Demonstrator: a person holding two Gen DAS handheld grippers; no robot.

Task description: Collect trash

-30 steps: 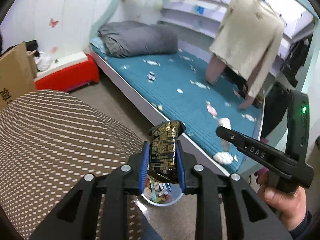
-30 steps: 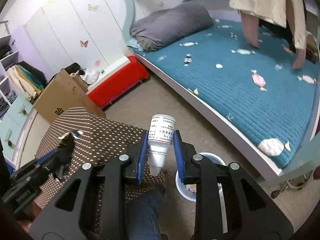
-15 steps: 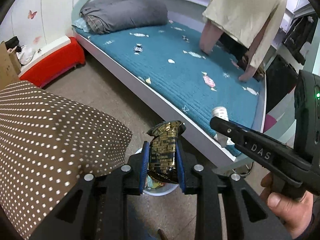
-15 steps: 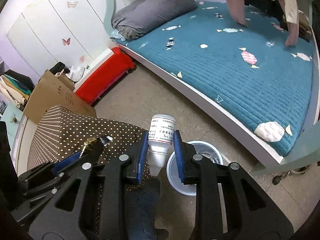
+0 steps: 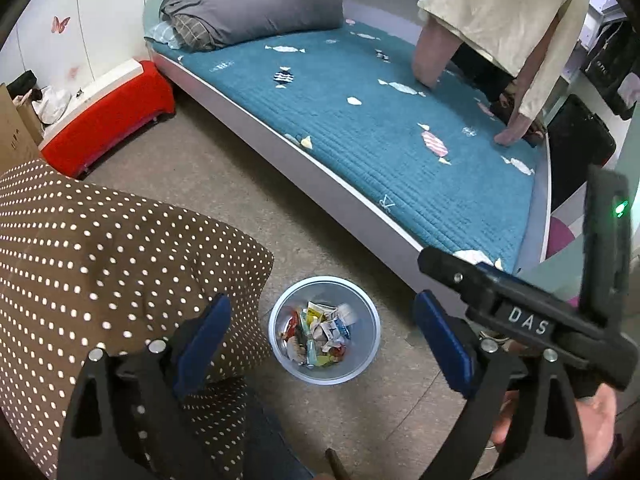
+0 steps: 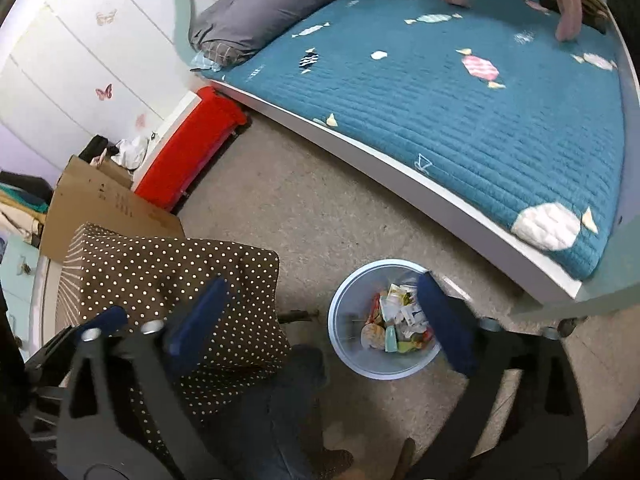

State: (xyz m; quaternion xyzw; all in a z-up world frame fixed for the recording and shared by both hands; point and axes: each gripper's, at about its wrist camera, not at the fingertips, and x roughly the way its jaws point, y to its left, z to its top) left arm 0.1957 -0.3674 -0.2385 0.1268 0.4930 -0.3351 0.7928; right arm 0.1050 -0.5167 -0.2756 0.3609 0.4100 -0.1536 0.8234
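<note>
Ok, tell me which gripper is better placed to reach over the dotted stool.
Left. The left gripper, open, is next to the dotted stool; the right gripper, also open, is farther off, by the trash bin.

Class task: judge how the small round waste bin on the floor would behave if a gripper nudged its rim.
The waste bin looks like thin plastic holding only wrappers, so probably light. It would likely slide or tip readily. Its wall may flex when pinched.

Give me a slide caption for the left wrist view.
Open left gripper above trash bin beside the bed.
</note>
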